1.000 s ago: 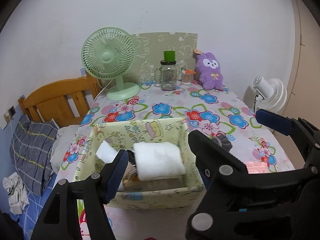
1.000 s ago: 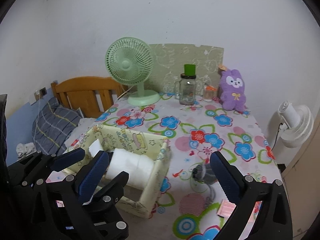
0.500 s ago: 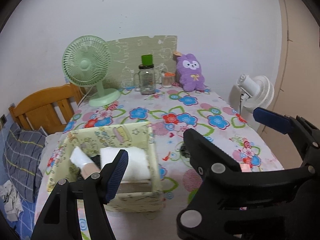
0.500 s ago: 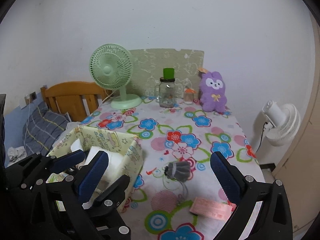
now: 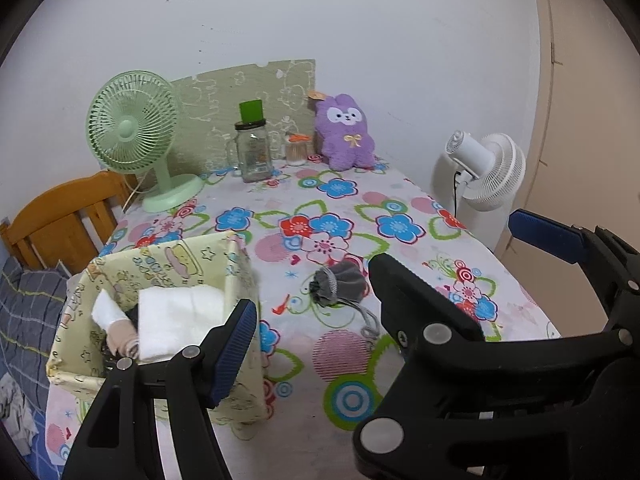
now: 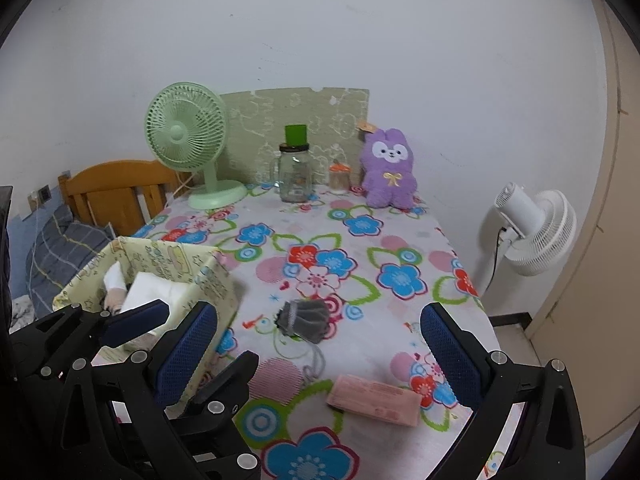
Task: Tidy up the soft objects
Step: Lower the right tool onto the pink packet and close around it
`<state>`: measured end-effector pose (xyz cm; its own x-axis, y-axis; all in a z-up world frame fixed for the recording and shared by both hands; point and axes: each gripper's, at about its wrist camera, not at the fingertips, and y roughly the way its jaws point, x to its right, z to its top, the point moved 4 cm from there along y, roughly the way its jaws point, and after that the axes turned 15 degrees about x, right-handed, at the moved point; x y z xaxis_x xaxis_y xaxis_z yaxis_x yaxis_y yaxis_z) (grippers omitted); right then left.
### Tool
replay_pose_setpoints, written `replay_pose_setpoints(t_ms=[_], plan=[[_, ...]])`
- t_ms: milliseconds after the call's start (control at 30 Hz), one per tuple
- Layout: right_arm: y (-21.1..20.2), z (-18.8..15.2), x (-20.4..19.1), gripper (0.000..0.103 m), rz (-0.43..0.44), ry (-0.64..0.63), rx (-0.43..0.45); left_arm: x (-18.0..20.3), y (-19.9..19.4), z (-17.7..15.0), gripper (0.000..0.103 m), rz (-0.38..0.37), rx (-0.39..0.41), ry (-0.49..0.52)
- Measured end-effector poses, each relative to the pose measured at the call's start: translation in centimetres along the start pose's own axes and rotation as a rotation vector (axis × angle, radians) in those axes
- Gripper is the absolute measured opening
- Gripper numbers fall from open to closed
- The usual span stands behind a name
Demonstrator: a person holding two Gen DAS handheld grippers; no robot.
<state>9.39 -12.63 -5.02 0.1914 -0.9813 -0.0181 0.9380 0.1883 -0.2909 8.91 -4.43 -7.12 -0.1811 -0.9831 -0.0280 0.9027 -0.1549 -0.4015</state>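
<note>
A yellow patterned fabric box [image 5: 168, 264] [image 6: 172, 258] stands at the table's front left with white folded cloth [image 5: 176, 316] [image 6: 154, 292] and a rolled sock inside. A grey drawstring pouch [image 5: 340, 282] [image 6: 306, 318] lies on the flowered tablecloth to the right of the box. A pink packet [image 6: 374, 400] lies near the front edge. A purple plush bunny [image 5: 346, 134] [image 6: 390, 168] sits at the back. My left gripper [image 5: 384, 280] is open and empty above the front of the table. My right gripper [image 6: 316, 344] is open and empty, just short of the pouch.
A green desk fan [image 5: 134, 132], a glass jar with a green lid [image 5: 252, 148] and a small jar stand along the back against a green board. A white floor fan [image 6: 532, 232] stands right of the table. A wooden bed frame [image 6: 112, 188] is on the left.
Both grippers pulled back and swung right, away from the box. The pouch and the pink packet came into fuller view. Both stay open.
</note>
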Motion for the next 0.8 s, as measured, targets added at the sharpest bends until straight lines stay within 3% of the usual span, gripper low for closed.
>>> replay_pose_setpoints(t_ms=[300, 800], plan=[[0.0, -1.8, 1.4, 0.103, -0.010, 0.001, -0.001, 1.8, 0.8, -1.6, 0.073, -0.029, -0.015, 0.012], [2.0, -6.8, 3.3, 0.103, -0.026, 0.048, -0.109, 3.0, 3.3, -5.4, 0.073, -0.052, -0.113, 0.027]])
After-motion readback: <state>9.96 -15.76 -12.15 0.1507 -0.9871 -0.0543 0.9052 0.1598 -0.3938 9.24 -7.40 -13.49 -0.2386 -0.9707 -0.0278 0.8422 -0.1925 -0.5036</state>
